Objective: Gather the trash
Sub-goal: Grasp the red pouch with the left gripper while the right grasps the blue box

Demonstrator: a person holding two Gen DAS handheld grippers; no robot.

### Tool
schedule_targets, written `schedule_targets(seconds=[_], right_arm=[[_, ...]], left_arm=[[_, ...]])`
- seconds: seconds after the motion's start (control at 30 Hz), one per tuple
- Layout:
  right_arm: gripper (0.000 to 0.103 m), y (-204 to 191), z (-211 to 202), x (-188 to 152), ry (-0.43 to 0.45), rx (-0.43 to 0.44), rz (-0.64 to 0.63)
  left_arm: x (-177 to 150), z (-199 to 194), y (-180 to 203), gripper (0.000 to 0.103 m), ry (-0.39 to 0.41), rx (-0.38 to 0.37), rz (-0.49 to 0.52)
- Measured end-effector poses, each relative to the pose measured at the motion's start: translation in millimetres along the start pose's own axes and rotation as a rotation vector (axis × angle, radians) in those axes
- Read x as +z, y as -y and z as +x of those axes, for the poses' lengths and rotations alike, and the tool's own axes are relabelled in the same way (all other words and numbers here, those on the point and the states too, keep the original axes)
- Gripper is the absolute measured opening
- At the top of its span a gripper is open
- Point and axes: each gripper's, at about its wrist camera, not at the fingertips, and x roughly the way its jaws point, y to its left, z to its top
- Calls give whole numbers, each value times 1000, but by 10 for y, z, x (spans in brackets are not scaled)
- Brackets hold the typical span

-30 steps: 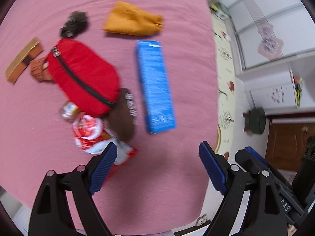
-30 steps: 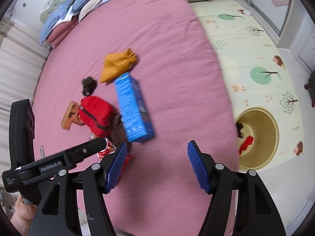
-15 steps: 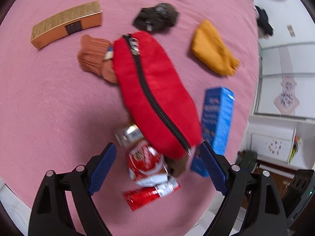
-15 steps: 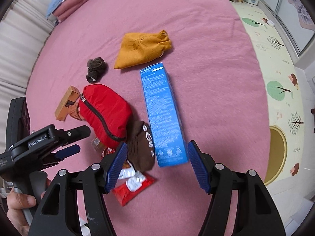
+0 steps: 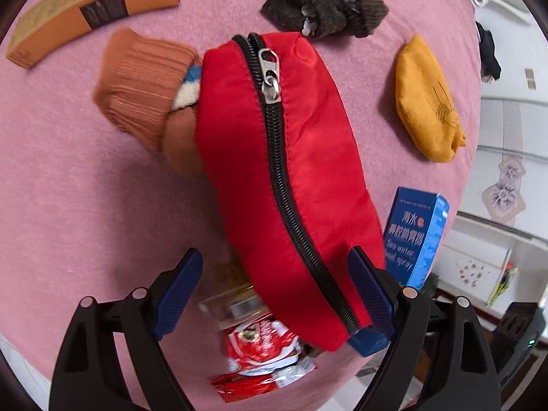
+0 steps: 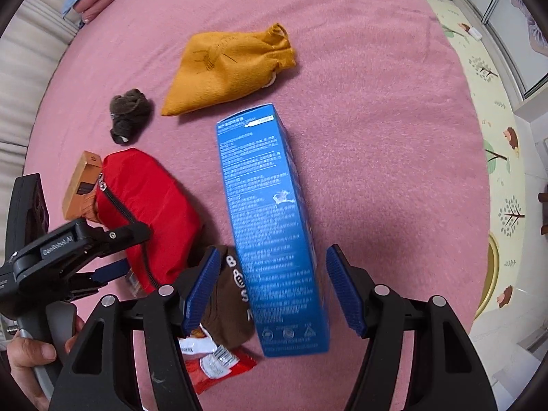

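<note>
Nothing on the bed (image 6: 376, 109) looks collected yet, as I judge it: all the clutter lies on the pink cover and I hold none of it. My left gripper (image 5: 275, 293) stands wide and released over the near end of the red pouch (image 5: 284, 171), with the clear wrapper (image 5: 236, 303) and the red wrappers (image 5: 260, 352) below it, between the fingers but not pinched. My right gripper (image 6: 270, 289) is also released, its fingers straddling the near end of the blue box (image 6: 270, 226) without pressing it; the left pad sits over the brown sock (image 6: 229, 304). I take the wrappers and the empty-looking boxes for the trash, so both hands have their first pick to make, and the whole round is left. At the right edge of the right view a curved yellow rim (image 6: 491, 274) on the floor mat may be the bin, but it is cut off and I cannot say so for sure. The orange box (image 5: 92, 10) lies well apart at the far side, the yellow bag (image 6: 229, 68) and the dark bundle (image 6: 128, 116) beyond the pouch; whether those cloth things count as trash I cannot tell. The pouch covers part of the orange sock (image 5: 144, 92) and most of the clear wrapper, so what that packet is stays unclear. The red wrappers are partly behind my fingers in both views, and I cannot tell how many there are.
</note>
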Motion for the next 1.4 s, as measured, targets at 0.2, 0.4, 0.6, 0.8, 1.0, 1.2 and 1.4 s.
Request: schedule_targets(seconds=[0.2,0.4,0.6,0.8,1.0,1.2,1.4], right_arm=[[63,15,167,87,-28,-3,13],[52,42,283,138,-48,-10,30],[50,57,234,93,-12,-9,28],[49,102,48,14,30,22,52],[49,166,-217,-66,59,67,70],[49,221,-482,-207,95,91,92],[49,314,-800,-399,143,107,127]], left_arm=[[118,67,196,72,-5,-21,-15],[257,103,309,30,19,-33,-19],[239,20,354,8,56,-44,6],[150,-109,433,3,79,-87,48],[6,-342,607,3,102,-126,97],[-188,-571,662,3,108,-133,151],[-518,-780,827,3,108,-145,219]])
